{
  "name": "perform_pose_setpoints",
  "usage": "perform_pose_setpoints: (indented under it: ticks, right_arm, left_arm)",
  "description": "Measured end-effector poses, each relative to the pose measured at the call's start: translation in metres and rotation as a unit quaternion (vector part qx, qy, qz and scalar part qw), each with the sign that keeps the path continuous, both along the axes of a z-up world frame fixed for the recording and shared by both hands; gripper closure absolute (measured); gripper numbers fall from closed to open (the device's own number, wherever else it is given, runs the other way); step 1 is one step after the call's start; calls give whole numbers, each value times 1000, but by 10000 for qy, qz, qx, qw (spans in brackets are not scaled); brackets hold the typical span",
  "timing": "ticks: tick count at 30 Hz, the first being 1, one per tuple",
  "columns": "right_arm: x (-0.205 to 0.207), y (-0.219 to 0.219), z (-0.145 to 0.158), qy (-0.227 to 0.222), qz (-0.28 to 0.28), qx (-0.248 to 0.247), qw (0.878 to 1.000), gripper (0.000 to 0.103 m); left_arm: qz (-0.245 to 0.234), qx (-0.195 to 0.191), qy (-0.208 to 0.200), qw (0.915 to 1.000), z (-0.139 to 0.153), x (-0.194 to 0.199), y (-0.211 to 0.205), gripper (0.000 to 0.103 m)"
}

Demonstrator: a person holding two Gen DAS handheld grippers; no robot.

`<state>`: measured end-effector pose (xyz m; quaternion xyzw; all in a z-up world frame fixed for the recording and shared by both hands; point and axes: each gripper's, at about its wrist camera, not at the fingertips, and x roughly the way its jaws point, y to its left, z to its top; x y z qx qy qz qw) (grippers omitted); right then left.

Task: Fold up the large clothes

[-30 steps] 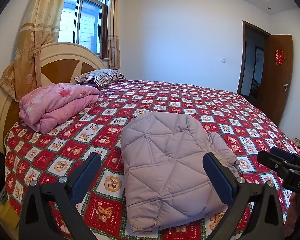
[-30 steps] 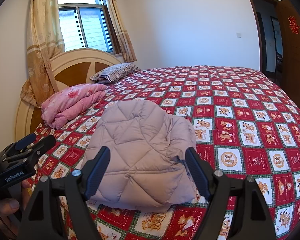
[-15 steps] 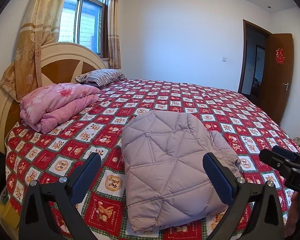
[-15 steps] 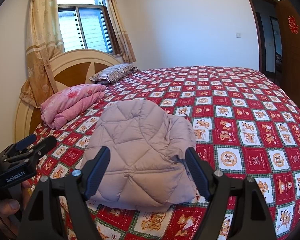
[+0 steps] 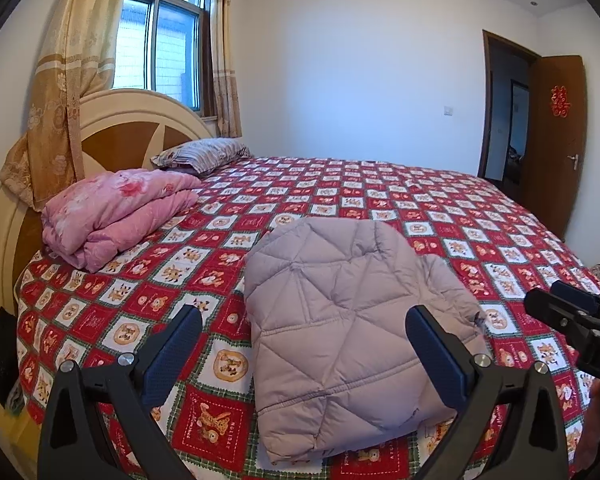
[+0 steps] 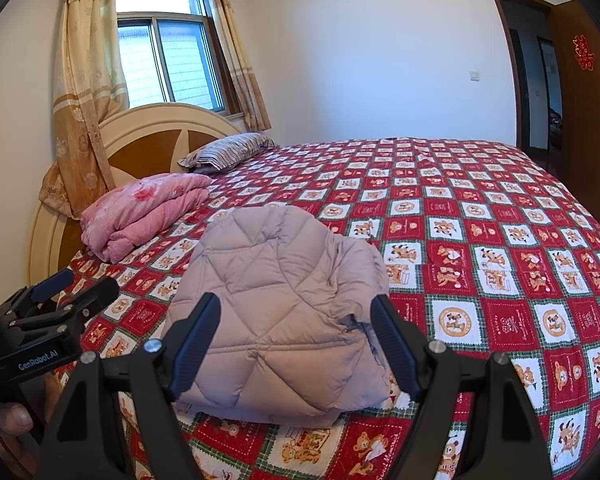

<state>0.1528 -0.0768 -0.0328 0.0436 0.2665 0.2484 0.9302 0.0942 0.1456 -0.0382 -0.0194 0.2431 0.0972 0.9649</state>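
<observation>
A pale mauve quilted puffer jacket (image 5: 352, 320) lies folded into a compact bundle on the red patchwork bedspread (image 5: 380, 188), near the front edge. It also shows in the right wrist view (image 6: 276, 308). My left gripper (image 5: 304, 350) is open and empty, held above and short of the jacket. My right gripper (image 6: 296, 340) is open and empty, also held back from the jacket's near edge. The right gripper (image 5: 572, 320) shows at the right of the left wrist view, and the left gripper (image 6: 48, 308) at the left of the right wrist view.
A folded pink quilt (image 5: 116, 212) and a striped pillow (image 5: 204, 152) lie by the wooden headboard (image 5: 112, 136). A curtained window (image 5: 160, 44) is behind it. A brown door (image 5: 556, 140) stands open at the right. The bedspread stretches far behind the jacket.
Both grippers have drifted back and up slightly, so the jacket sits a little lower in view. The jacket has not moved.
</observation>
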Motion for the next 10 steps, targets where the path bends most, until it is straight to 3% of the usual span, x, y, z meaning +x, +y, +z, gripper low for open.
perform_pose_setpoints:
  ticks: [10]
  right_arm:
    - [4, 0, -6, 111, 22, -36, 9999, 23]
  left_arm:
    - [-153, 240, 29, 9996, -9, 3, -8, 1]
